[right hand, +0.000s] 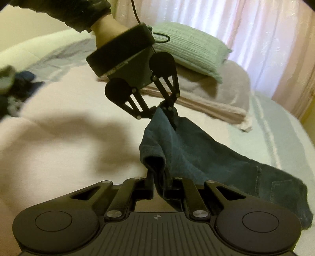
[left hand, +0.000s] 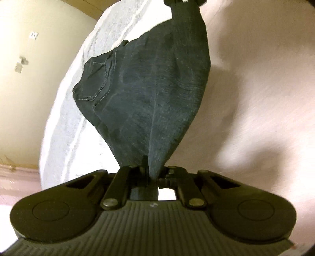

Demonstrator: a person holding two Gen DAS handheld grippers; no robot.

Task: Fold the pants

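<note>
Dark blue denim pants [left hand: 157, 88] hang stretched between my two grippers above the bed. My left gripper [left hand: 152, 175] is shut on one bunched end of the cloth. At the top edge of the left wrist view, my right gripper [left hand: 178, 2] pinches the other end. In the right wrist view, my right gripper [right hand: 160, 185] is shut on a folded edge of the pants [right hand: 206, 157]. A hand holds my left gripper [right hand: 166, 109] just beyond, clamped on the same edge. The waist part with a back pocket [right hand: 279, 189] trails down to the right onto the bed.
A pink blanket [right hand: 59, 147] covers the bed, with a pale striped sheet [right hand: 275, 134] on the right. A green pillow [right hand: 193, 49] and a folded mauve blanket [right hand: 212, 92] lie at the far end. Dark clothes [right hand: 17, 86] are piled at the left. Curtains [right hand: 256, 29] hang behind.
</note>
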